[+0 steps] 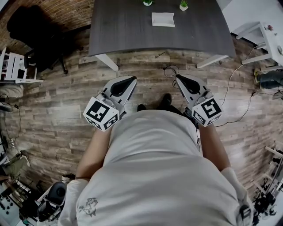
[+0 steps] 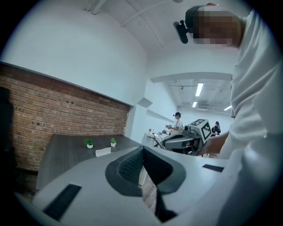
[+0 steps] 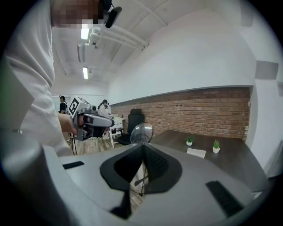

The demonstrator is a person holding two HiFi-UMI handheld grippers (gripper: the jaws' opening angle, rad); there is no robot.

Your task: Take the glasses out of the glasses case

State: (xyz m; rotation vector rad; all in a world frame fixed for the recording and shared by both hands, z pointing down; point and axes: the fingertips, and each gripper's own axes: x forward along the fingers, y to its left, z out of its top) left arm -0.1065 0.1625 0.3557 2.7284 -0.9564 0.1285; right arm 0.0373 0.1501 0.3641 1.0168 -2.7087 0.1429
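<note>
Glasses (image 3: 141,131) are gripped in the right gripper (image 3: 142,149): the jaws are clenched on the frame. One clear lens stands up above the tips, and a thin temple is seen hanging in the gap behind the pads. The glasses are out of the case (image 1: 162,19) and are held over the wood floor (image 1: 57,114), well apart from the table (image 1: 128,31).

The case, white, is seen lying on the dark table top, toward its far edge, just nearer than two small potted plants (image 1: 183,5).

The left gripper (image 1: 132,80) is clenched too. Its pads are met at the tips and nothing is gripped between them; floor is seen through the slit below.

Both grippers are held in front of the person's torso (image 1: 154,167), one at each side, tips toward the table.

A black chair (image 1: 33,31) is noted far left by a brick wall (image 2: 66,106). White furniture (image 1: 252,17) is noted far right, with cables (image 1: 239,88) strewn on the floor at right. Other people (image 2: 178,121) are seen far off in the room.
</note>
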